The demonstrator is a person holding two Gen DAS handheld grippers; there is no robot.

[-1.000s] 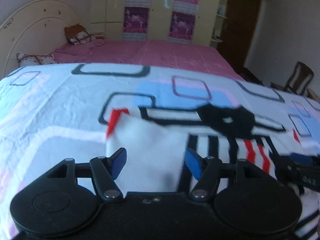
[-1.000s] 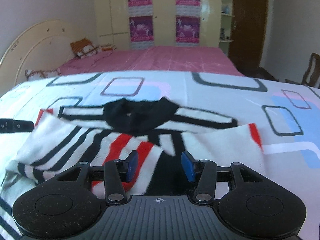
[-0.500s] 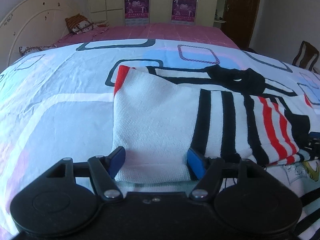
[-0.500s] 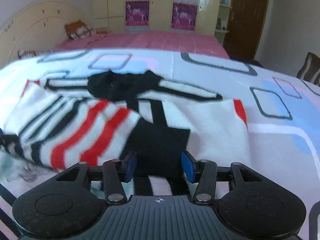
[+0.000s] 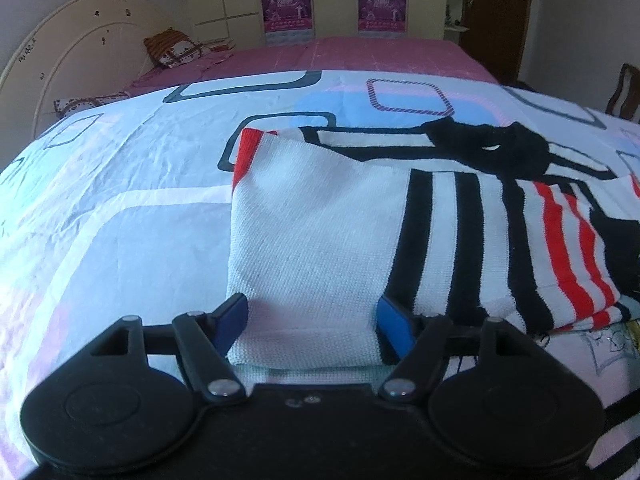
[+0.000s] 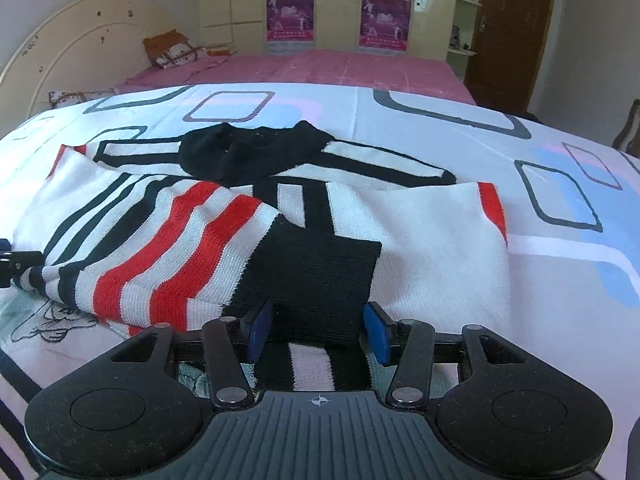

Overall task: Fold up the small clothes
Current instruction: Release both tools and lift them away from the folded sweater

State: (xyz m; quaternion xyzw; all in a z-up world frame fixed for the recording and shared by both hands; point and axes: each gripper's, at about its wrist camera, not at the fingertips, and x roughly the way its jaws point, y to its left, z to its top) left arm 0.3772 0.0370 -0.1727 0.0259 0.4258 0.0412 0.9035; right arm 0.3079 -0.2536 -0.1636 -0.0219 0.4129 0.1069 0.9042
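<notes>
A striped knit sweater [image 5: 460, 220], white with black and red bands, lies folded on a bed [image 5: 120, 200] covered by a sheet printed with rounded squares. The left gripper [image 5: 314, 322] sits at the sweater's near white edge, its blue pads spread wide with the folded cloth lying between them, not pinched. The right gripper [image 6: 318, 330] stands equally spread at the sweater's near black panel [image 6: 316, 276]. Beyond the sweater, a pink bedspread [image 6: 320, 68] stretches toward a cream wardrobe hung with purple posters [image 6: 290, 16].
</notes>
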